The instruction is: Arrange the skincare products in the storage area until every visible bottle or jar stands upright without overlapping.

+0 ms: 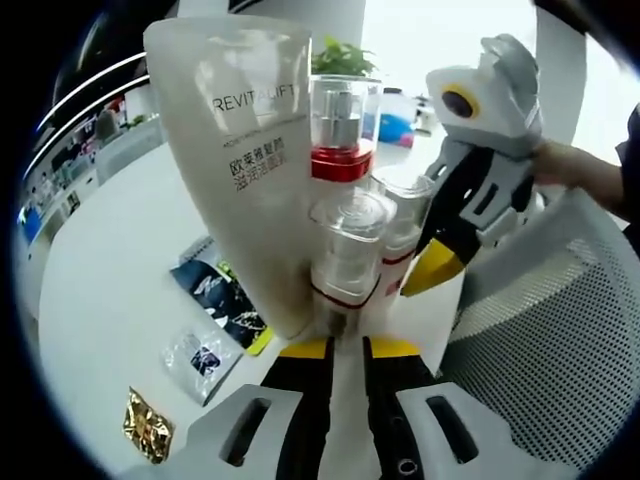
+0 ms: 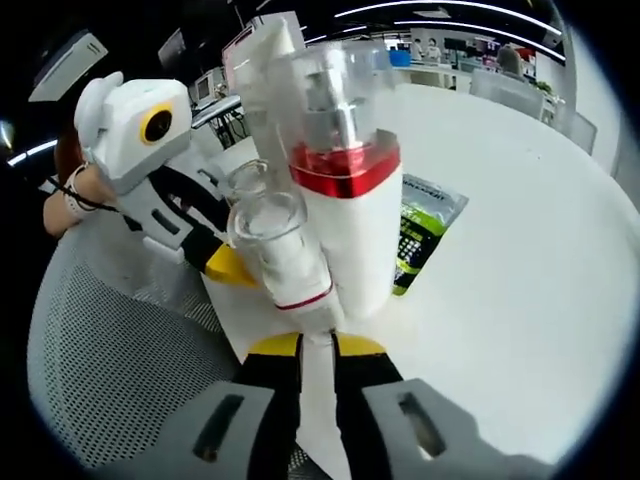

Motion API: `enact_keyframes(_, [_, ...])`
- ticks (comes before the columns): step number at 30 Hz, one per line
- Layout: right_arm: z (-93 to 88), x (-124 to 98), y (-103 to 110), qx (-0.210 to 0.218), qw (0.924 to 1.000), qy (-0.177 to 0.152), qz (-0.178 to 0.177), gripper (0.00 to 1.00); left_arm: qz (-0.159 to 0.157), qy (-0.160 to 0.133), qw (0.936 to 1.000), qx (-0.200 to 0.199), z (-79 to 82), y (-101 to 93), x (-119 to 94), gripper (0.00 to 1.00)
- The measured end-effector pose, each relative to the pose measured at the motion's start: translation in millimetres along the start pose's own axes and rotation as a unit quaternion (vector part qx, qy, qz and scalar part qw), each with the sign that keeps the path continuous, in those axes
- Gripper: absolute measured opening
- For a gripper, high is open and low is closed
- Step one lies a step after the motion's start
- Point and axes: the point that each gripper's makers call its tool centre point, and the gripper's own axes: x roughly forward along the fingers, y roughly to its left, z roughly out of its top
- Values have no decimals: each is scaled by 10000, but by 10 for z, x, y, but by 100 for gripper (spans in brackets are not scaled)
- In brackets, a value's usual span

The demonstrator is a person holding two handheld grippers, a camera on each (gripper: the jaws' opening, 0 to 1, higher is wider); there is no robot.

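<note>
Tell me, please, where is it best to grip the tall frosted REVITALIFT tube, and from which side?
Probably grip the REVITALIFT tube on its narrower lower body, coming from the open table side where the sachets lie. It stands upright, widening toward the top, so the top looks too wide for the jaws. The pump bottles crowd its other side, and the right gripper is there too.
</note>
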Motion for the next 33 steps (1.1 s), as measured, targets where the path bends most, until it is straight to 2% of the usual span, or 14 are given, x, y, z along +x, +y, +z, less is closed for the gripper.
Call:
enact_keyframes(16, [22, 62, -8, -129, 9999, 72, -51, 12, 49, -19, 9999, 96, 10, 23, 13, 8])
enact_keyframes(33, [37, 105, -10, -68, 9999, 74, -52, 16, 93, 15, 9999, 119, 1, 44, 19, 9])
